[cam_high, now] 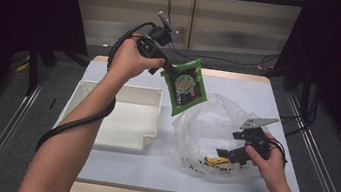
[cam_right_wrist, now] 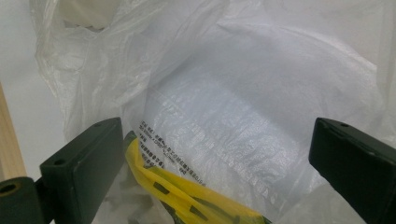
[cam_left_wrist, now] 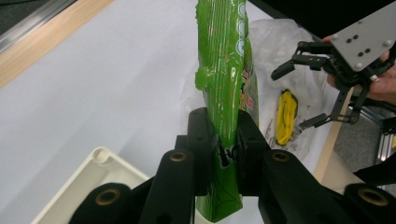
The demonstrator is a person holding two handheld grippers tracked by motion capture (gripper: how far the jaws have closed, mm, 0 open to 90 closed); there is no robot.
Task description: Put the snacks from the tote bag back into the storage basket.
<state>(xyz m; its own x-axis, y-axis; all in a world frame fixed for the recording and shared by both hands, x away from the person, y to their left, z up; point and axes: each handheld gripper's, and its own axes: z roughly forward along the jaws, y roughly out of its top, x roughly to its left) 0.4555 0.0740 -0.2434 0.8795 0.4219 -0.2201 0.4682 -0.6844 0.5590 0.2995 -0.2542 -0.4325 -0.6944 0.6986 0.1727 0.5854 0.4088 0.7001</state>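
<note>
Green snack packet (cam_high: 186,86) hangs from my left gripper (cam_left_wrist: 223,156), whose jaws pinch its lower edge (the foil is creased between the pads), lifted above the table (cam_high: 114,161) between the white tray (cam_high: 120,114) and the clear plastic bag (cam_high: 209,131). My right gripper (cam_high: 223,155) rests low at the bag's near side, jaws spread wide against the film, gripping nothing. Inside the bag lies a yellow packet (cam_right_wrist: 187,198), close to my right gripper's jaws.

Even, soft overhead light on the white table (cam_high: 113,164), dark surrounds, faint blur in close-up foregrounds.
</note>
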